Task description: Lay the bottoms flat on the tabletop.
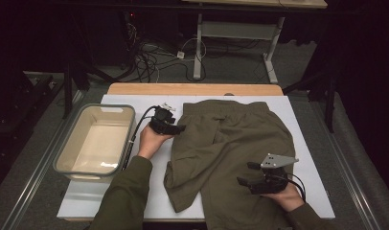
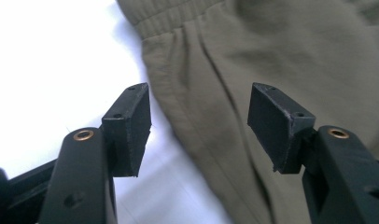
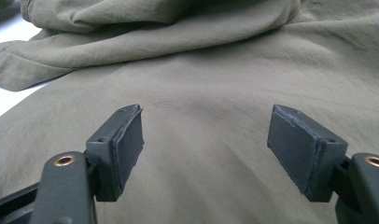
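— Covering most of the white table (image 1: 82, 196), what's that?

— Olive shorts (image 1: 231, 143), spread out, waistband at the far end. A grey tub (image 1: 63, 153) sits left of them.

— And the grippers?

— The left gripper (image 1: 176, 128) hovers at the waistband's left edge, jaws apart, nothing pinched. The right gripper (image 1: 246, 173) is above a leg, jaws apart too.

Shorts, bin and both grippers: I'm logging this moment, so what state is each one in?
Shorts: spread on the table, rumpled, one leg folded over.
Bin: upright, empty.
Left gripper: open, at the shorts' waistband edge, gripping nothing.
Right gripper: open, above the shorts, gripping nothing.
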{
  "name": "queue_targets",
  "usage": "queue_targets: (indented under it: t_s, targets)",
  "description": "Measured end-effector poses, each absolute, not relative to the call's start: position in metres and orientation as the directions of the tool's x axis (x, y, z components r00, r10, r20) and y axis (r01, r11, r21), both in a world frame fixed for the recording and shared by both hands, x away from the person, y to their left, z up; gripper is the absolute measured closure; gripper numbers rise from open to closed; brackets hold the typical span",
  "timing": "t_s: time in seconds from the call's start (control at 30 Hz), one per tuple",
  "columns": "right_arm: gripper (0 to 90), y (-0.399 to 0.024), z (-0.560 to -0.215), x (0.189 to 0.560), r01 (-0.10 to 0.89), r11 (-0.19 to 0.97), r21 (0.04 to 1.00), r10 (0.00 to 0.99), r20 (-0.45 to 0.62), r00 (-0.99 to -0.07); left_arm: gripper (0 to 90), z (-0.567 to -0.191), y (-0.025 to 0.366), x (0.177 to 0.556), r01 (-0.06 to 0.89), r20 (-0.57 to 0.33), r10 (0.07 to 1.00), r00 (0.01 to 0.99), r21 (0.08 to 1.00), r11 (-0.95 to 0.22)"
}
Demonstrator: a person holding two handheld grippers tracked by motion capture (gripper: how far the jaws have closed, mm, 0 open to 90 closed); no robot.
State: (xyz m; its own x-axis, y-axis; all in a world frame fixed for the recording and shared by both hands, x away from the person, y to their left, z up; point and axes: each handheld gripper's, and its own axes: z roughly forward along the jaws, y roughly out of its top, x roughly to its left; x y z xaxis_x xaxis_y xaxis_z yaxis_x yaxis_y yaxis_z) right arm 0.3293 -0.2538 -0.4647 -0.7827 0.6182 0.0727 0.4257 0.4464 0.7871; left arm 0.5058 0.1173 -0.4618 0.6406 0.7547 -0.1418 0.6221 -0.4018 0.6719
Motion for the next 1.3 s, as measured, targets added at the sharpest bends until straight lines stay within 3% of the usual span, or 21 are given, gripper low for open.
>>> queue_targets:
  t_s: [0.33,0.4,0.6,0.63,0.8,1.2,1.3]
  targets:
    - [27.7,-0.254,-0.465,0.329,0.425,0.443,0.789,0.617,0.075,-0.783,41.7,-0.472,0.1,0.528,0.645,-0.139,0.764,0.63,0.642,-0.415]
    - [27.7,-0.254,-0.465,0.329,0.426,0.443,0.789,0.617,0.076,-0.783,48.9,-0.471,0.097,0.529,0.638,-0.123,0.766,0.631,0.644,-0.422]
    - [27.8,-0.254,-0.465,0.329,0.424,0.444,0.789,0.616,0.075,-0.784,82.1,-0.472,0.09,0.53,0.609,-0.082,0.758,0.647,0.653,-0.449]
    - [27.8,-0.254,-0.465,0.329,0.424,0.444,0.79,0.616,0.075,-0.784,83.7,-0.472,0.089,0.53,0.603,-0.07,0.758,0.648,0.656,-0.455]
    - [27.8,-0.254,-0.464,0.329,0.423,0.441,0.791,0.615,0.076,-0.784,85.2,-0.463,0.09,0.54,0.587,-0.027,0.788,0.616,0.682,-0.436]
    - [27.8,-0.256,-0.464,0.329,0.423,0.435,0.795,0.614,0.081,-0.785,84.5,-0.46,0.117,0.575,0.63,-0.018,0.867,0.497,0.695,-0.347]
    - [27.8,-0.256,-0.464,0.33,0.423,0.434,0.795,0.614,0.082,-0.785,71.7,-0.462,0.116,0.574,0.633,-0.013,0.868,0.497,0.689,-0.353]
